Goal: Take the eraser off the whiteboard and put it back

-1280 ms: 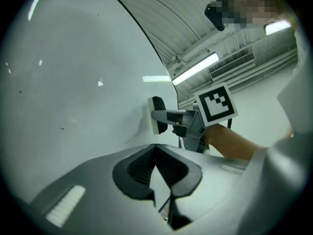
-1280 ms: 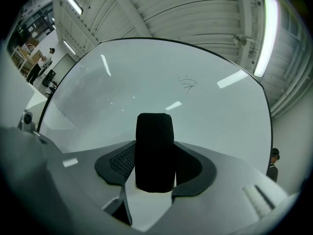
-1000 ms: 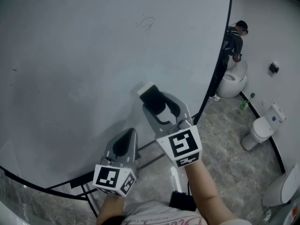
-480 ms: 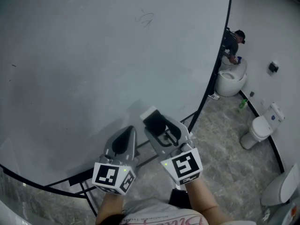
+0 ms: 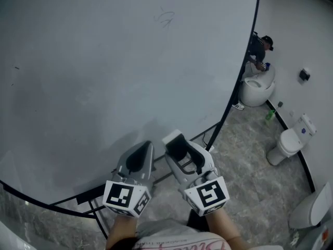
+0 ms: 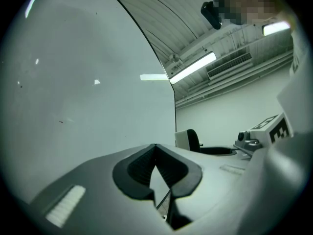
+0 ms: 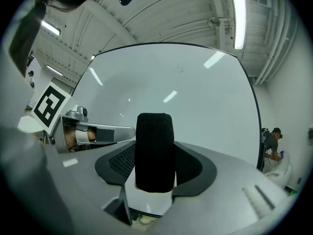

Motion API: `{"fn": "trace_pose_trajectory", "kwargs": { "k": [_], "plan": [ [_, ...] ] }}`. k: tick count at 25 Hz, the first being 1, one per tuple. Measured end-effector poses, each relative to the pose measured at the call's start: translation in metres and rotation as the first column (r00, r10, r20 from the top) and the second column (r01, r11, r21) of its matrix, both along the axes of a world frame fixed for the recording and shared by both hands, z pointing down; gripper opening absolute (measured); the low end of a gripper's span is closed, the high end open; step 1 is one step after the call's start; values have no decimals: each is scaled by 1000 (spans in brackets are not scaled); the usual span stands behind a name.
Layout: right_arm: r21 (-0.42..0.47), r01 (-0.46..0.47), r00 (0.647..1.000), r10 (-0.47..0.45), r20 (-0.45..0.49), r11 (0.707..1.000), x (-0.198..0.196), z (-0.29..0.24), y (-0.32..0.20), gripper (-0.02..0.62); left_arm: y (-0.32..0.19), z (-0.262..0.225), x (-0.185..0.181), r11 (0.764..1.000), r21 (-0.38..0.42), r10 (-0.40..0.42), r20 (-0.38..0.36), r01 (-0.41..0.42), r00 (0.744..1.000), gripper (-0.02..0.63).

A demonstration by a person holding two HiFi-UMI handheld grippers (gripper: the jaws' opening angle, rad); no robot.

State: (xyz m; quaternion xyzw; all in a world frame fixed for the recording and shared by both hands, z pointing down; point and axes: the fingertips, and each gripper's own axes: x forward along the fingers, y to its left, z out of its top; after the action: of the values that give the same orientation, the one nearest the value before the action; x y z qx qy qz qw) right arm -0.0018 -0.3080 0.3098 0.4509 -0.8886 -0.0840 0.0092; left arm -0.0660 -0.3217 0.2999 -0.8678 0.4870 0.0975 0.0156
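In front of the whiteboard [image 5: 104,61], near its lower edge, my right gripper [image 5: 177,140] is clamped on the eraser [image 7: 154,151], with the black felt standing upright between the pads. I cannot tell if the eraser touches the board. My left gripper [image 5: 145,147] sits just beside it, jaws together, nothing between them.

We record the whiteboard [image 5: 104,61] cut off top and left. The mark [image 5: 165,17] near its upper edge is too small to read. The left tool [image 5: 146,146] partly hides its stand [image 5: 86,197].
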Motion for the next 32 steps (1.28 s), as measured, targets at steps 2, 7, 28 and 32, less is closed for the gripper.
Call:
{"fn": "trace_pose_trajectory", "kwargs": {
  "k": [2, 7, 28, 32],
  "plan": [
    [-7, -4, 1000, 4, 6, 1000, 1, 2, 0, 227, -1, 1, -1, 1000, -4, -3, -13, 3, 1000, 0],
    [-67, -18, 999, 20, 33, 998, 5, 6, -4, 227, -2, 1, -5, 1000, -8, -9, -26, 9, 1000, 0],
    [42, 12, 1000, -12, 1, 999, -9, -36, -28, 229, -3, 3, -12, 999, -15, -37, -20, 37, 999, 0],
    [97, 8, 1000, -9, 5, 995, -15, -60, -46, 229, -6, 3, -15, 999, -17, -42, -22, 42, 999, 0]
  ]
}}
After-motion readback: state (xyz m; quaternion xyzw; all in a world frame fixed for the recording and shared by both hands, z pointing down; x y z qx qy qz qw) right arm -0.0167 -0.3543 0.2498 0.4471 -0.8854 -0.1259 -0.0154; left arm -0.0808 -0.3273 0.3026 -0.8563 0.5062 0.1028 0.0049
